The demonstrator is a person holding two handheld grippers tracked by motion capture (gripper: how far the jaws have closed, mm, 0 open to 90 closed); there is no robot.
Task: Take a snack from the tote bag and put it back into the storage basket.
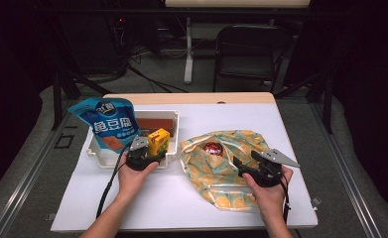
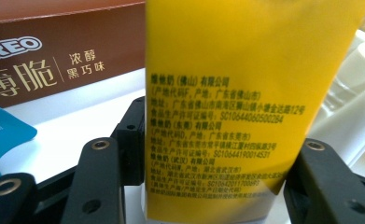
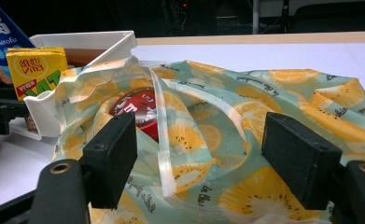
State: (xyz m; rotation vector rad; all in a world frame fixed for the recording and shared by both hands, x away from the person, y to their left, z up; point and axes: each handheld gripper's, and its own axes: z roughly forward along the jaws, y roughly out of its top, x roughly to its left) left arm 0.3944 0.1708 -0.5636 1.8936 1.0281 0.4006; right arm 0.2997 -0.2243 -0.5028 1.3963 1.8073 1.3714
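- The left gripper (image 1: 149, 151) is clamped on one yellow drink carton (image 1: 158, 141); in the left gripper view its two black jaws sit against the carton's (image 2: 227, 107) left and right sides, about half closed, with green printed text facing the camera.
- The carton stands upright at the front right corner of the white tray (image 1: 132, 163), in the gripper's hold; whether its base touches the tray floor cannot be told.
- The right gripper (image 1: 246, 166) has its jaws spread wide, with nothing pinched between them; in the right gripper view the pads (image 3: 112, 158) stand on either side of a raised fold of the fruit-print bag (image 3: 245, 140) without pressing on it.
- The fruit-print bag (image 1: 221, 168) lies crumpled on the white table (image 1: 157, 203), just to the right of the tray, its mouth open toward the tray.
- One red round packet (image 1: 212, 148) shows inside the bag's mouth; in the right gripper view it (image 3: 143, 112) carries white lettering.
- Counts: two grippers, one in each hand; one white tray; one yellow drink carton; one blue pouch (image 1: 109, 121) leaning upright at the tray's left end; one brown biscuit box (image 1: 157, 124) lying at the back of the tray; one fruit-print bag; one red packet.
- In the left gripper view the brown box (image 2: 63, 60) lies behind the carton.
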